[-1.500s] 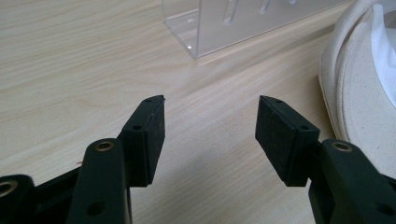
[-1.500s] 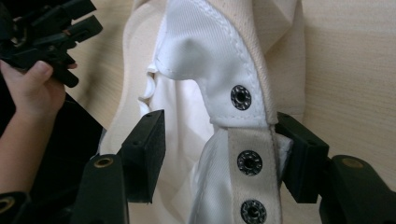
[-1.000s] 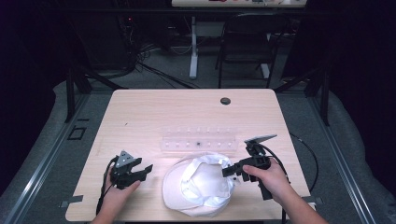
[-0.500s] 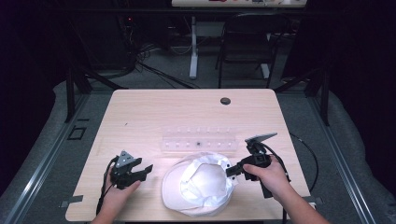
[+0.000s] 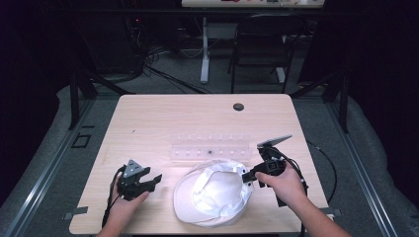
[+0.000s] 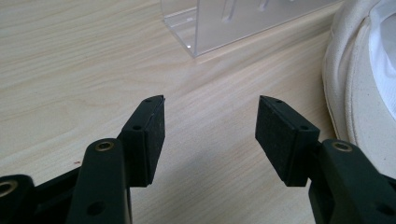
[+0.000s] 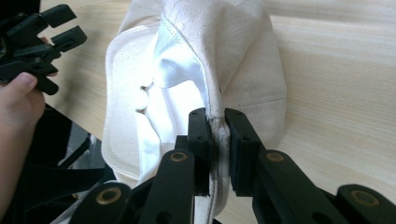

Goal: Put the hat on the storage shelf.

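Your right tongs (image 7: pixel 217 140) pinch the rim of the white hat (image 5: pixel 212 200) while your left tongs (image 6: pixel 210 135) gape beside it, so pulling could drag that hat into the clear rack (image 5: pixel 210 147) just beyond.

You're in a lab recording bay.
Dark surrounds, pale wood bench (image 5: pixel 148 118), floor cables (image 5: pixel 163 74), a chair (image 5: pixel 259 47), second desk behind (image 5: pixel 252 3).
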